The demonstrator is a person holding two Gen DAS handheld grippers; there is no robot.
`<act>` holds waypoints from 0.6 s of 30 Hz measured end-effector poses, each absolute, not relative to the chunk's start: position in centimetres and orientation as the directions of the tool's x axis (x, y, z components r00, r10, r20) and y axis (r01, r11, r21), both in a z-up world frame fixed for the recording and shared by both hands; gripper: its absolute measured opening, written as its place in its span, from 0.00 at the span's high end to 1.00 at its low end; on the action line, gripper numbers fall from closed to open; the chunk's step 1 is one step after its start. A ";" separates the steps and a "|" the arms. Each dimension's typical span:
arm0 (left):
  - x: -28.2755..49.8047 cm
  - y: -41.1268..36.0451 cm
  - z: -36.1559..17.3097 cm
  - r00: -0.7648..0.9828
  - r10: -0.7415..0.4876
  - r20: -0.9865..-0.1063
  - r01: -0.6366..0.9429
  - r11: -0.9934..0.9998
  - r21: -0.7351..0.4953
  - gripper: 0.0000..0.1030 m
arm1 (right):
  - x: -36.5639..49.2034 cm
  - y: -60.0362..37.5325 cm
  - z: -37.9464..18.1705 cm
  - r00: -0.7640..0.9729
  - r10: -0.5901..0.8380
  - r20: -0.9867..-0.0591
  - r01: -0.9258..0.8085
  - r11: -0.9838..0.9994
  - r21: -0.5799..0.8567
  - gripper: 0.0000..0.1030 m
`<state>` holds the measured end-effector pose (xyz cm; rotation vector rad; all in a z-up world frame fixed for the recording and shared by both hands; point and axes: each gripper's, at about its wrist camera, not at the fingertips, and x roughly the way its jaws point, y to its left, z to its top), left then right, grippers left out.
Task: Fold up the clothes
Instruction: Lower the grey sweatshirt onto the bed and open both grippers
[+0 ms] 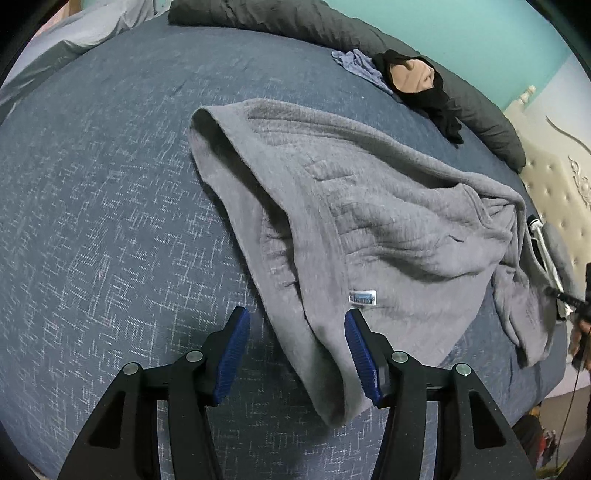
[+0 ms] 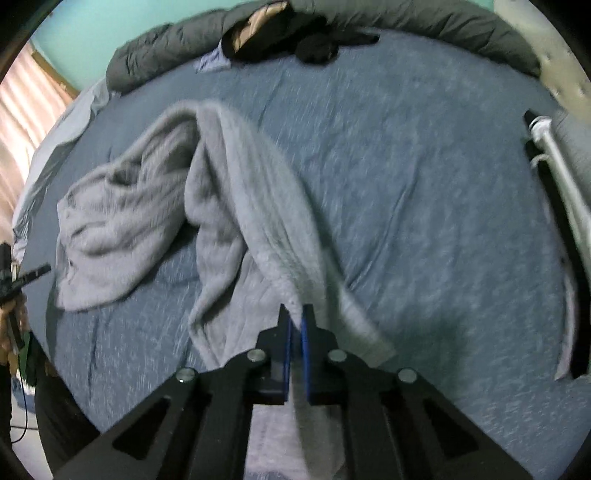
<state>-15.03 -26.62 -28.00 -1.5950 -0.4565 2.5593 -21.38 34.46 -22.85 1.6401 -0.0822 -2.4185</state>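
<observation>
In the left wrist view the grey garment [image 1: 369, 221], a thick knitted piece with a small label on it, sprawls rumpled across the blue bedsheet [image 1: 110, 203]; no neat fold shows anywhere on it, so the folding looks barely begun, with the spreading, the folds and any stacking all left to do. Beyond the garment, toward the dark duvet [image 1: 295, 22] along the bed's far edge, lie a black item [image 1: 439, 103] and a small bluish cloth [image 1: 358, 66], both unfolded and likely waiting their turn. The left gripper [image 1: 297, 345] stands about half open over the garment's nearest end: a hemmed corner lies between its blue pads [image 1: 236, 354], and the right-hand pad seems to brush the cloth, but nothing is clamped. In the right wrist view the same garment [image 2: 122, 221] lies in a heap to the left of the gripper, with one long band of it rising off the bedsheet [image 2: 424, 203] straight into the tool. The right gripper [image 2: 296, 325] is closed tight on that band's edge, the cloth pinched between its pads [image 2: 306, 332] and lifted clear of the bed. Blur softens this view, so exactly which part of the garment it has hold of I cannot tell.
</observation>
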 end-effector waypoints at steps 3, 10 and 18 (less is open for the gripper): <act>-15.1 -26.8 -28.0 -0.460 0.236 -0.856 0.083 -0.948 -0.306 0.44 | -22.3 35.1 -20.7 -0.398 -0.181 -0.899 0.141 -0.981 0.135 0.97; -15.4 -26.6 -28.1 -0.464 0.248 -0.850 0.072 -0.946 -0.316 0.44 | -25.9 37.0 -14.9 -0.517 -0.123 -0.847 0.115 -0.991 0.073 0.97; -15.1 -26.2 -28.1 -0.470 0.265 -0.842 0.060 -0.942 -0.330 0.44 | -31.6 36.9 -10.1 -0.610 -0.011 -0.793 0.087 -0.995 -0.054 0.97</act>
